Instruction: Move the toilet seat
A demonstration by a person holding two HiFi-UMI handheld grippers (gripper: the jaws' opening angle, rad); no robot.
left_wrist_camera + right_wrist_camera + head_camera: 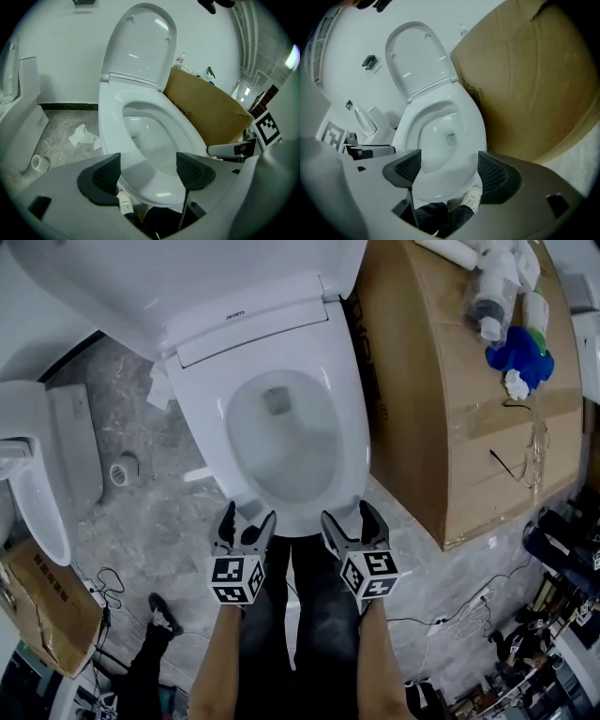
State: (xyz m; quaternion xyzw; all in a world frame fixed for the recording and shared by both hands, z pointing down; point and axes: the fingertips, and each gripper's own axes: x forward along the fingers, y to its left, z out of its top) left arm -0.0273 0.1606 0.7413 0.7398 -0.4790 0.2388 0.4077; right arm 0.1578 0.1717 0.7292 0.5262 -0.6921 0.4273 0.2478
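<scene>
At the far left a second white toilet (37, 474) stands by the wall, with a small cardboard box (47, 601) below it, both well apart from the work. On the grey marbled floor (150, 512) lie a roll of tape (123, 468) and some crumpled paper (159, 390), so the room looks like a storage or test place, not a finished bathroom. The left gripper (248, 518) is at the front edge of the toilet seat (208, 418), a little left of the middle. Its jaws stand wide apart and its own view shows the seat's front rim (187, 136) between the pads, but nothing is clamped. The seat lies flat on the bowl (281, 442), while the lid (234, 277) is raised behind it, probably so that only the seat has to be lifted. The right gripper (349, 517) mirrors the left one, right of the middle, also with jaws apart and empty, the rim (473, 122) framed between them. Such a symmetric placing suggests that the person intends to take the front edge with both grippers; whether the tips touch the seat cannot be told. The person's legs (300, 615) are just in front of the bowl. Just beside the toilet on the right stands a large cardboard box (450, 399), with bottles (492, 287) and a blue thing (518, 352) on its top, and cables (469, 610) lie on the floor below.
</scene>
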